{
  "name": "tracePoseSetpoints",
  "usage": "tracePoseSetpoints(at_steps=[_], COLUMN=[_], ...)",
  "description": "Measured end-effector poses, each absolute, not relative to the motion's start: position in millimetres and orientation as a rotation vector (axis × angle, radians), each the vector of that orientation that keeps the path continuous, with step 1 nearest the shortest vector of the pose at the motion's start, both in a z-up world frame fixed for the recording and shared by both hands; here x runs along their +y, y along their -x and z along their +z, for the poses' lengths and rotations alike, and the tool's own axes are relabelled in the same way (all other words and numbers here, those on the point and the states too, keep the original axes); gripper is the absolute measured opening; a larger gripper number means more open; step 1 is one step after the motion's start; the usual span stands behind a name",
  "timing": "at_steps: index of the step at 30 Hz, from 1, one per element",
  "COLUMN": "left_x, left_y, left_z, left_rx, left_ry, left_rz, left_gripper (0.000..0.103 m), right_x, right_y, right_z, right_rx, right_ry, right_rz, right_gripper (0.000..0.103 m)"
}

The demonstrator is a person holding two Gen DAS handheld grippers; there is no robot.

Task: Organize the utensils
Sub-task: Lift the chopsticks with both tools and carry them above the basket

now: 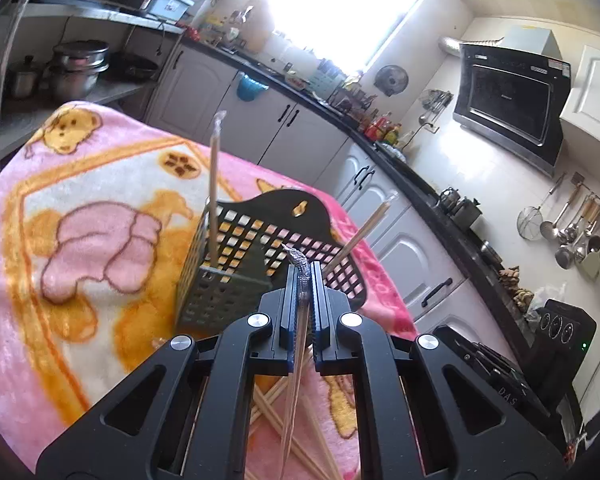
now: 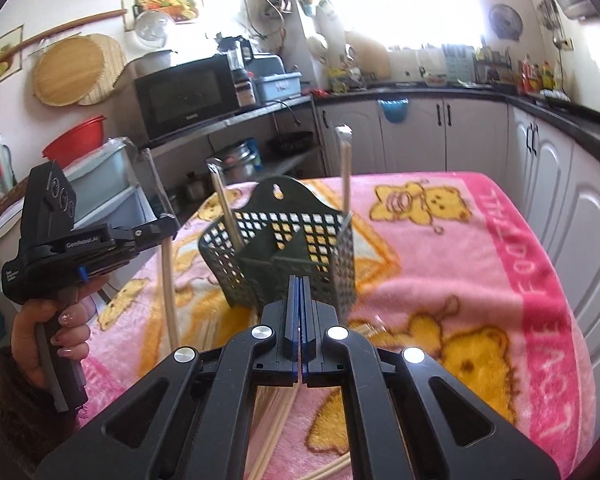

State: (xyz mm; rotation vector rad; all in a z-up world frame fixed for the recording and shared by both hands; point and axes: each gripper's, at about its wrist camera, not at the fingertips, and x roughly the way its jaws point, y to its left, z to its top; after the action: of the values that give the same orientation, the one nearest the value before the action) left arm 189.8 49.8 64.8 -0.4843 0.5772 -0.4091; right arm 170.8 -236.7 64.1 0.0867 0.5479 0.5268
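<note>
Left tool (image 1: 303, 270): pressed together on a wrapped chopstick (image 2: 168, 264), seen from the right wrist view standing nearly upright, clear wrapper crimped at the top.
Held chopstick: pale wood, long axis running up and down, lower end hanging above the pink blanket (image 2: 452, 240).
Holder (image 2: 284, 248): dark green perforated basket, upright at mid-counter, hanging tab at the back.
Sticks in holder: one (image 2: 225, 208) at the left side, leaning left; one (image 2: 345, 172) at the right corner, nearly vertical.
Right tool (image 2: 301, 292): pressed together, a pale stick (image 2: 280, 428) showing below its jaws; whether pinched, unclear.
Loose chopsticks (image 1: 284, 416): scattered crosswise on the blanket below the left tool.
</note>
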Motion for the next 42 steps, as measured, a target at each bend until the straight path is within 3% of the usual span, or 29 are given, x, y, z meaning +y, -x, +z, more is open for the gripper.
tracePoseSetpoints(at_steps=[42], left_x=[15.8], left_y=[-229.4], left_z=[176.9], left_rx=[0.303], left_ry=[0.356], left_rz=[-0.429], left_gripper=[0.003], right_x=[-213.8], right_y=[-184.0], right_z=[186.5], right_rx=[0.211], right_ry=[-0.044], right_rz=[0.57], right_gripper=[0.001])
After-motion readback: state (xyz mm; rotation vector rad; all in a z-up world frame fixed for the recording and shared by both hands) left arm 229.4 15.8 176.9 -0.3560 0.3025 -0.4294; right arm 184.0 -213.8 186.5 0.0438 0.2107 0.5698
